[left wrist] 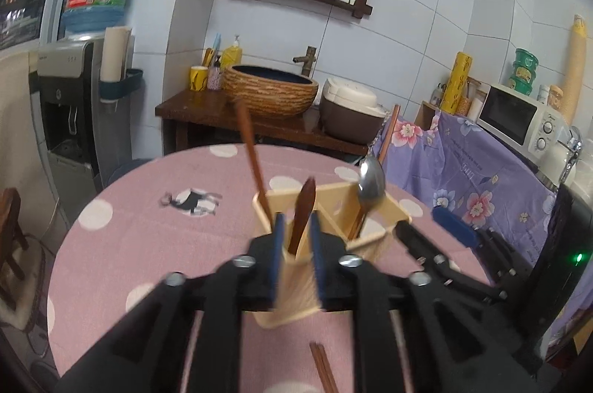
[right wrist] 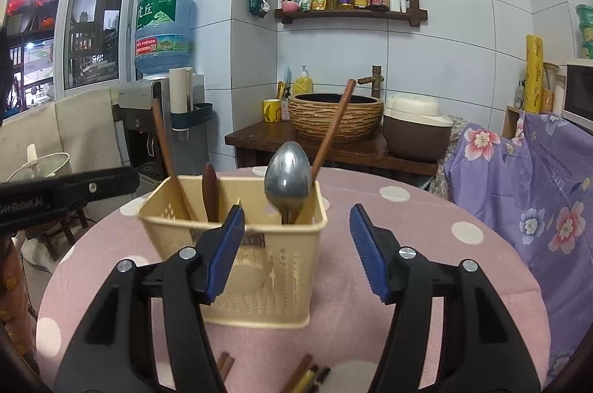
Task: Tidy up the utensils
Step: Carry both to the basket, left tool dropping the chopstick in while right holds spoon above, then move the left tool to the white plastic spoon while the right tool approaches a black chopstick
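A cream plastic utensil caddy [right wrist: 255, 267] stands on the pink dotted table. It holds a metal spoon [right wrist: 288, 175], a dark wooden spoon [right wrist: 209, 191] and two long wooden handles [right wrist: 333, 130]. My left gripper [left wrist: 296, 256] is shut on the caddy's end wall [left wrist: 296, 285], with the wooden spoon [left wrist: 302, 215] just beyond its pads. My right gripper [right wrist: 296, 248] is open and empty, in front of the caddy's right half. It also shows in the left wrist view [left wrist: 454, 228]. Brown chopsticks [right wrist: 296, 376] lie on the table near the front edge; they also show in the left wrist view [left wrist: 326, 370].
The round table [right wrist: 426, 282] has a chair with purple floral cloth [right wrist: 526, 185] to its right. Behind it stand a wooden counter with a basin [right wrist: 335, 115], a rice cooker [right wrist: 415, 130] and a water dispenser [right wrist: 163, 89].
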A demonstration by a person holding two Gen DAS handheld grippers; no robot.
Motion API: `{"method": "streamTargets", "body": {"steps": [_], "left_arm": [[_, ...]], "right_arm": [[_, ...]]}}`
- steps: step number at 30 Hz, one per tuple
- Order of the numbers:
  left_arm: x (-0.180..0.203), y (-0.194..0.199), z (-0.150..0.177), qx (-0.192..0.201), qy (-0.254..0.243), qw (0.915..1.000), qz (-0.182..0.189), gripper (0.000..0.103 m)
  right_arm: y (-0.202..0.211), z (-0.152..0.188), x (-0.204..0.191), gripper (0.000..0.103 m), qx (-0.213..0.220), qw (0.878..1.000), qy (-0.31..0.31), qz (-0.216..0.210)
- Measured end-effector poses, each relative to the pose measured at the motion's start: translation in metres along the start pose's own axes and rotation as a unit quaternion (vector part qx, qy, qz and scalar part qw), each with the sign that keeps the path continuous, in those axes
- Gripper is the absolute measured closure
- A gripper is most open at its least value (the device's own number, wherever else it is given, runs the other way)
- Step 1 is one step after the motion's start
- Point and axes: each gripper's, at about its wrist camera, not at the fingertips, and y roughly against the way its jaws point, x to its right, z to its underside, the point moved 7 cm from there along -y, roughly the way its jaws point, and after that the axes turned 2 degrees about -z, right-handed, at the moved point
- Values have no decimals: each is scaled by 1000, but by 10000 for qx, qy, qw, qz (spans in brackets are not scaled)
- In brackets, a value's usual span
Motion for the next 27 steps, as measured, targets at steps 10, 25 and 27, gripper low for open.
{"method": "streamTargets", "body": {"steps": [10, 25, 27], "left_arm": [[-14, 22, 106, -902, -68, 9952, -369, 48], [-15, 36, 174, -1500, 15, 9875, -490, 48], [-13, 36, 177, -1528, 3, 9871, -483, 48]], "right_arm": [[49, 94, 4, 23, -1460, 9887, 129, 310], [69, 180, -33, 19, -2457, 9692, 132, 102], [67, 183, -36, 19, -2536, 9668, 282, 136]]}}
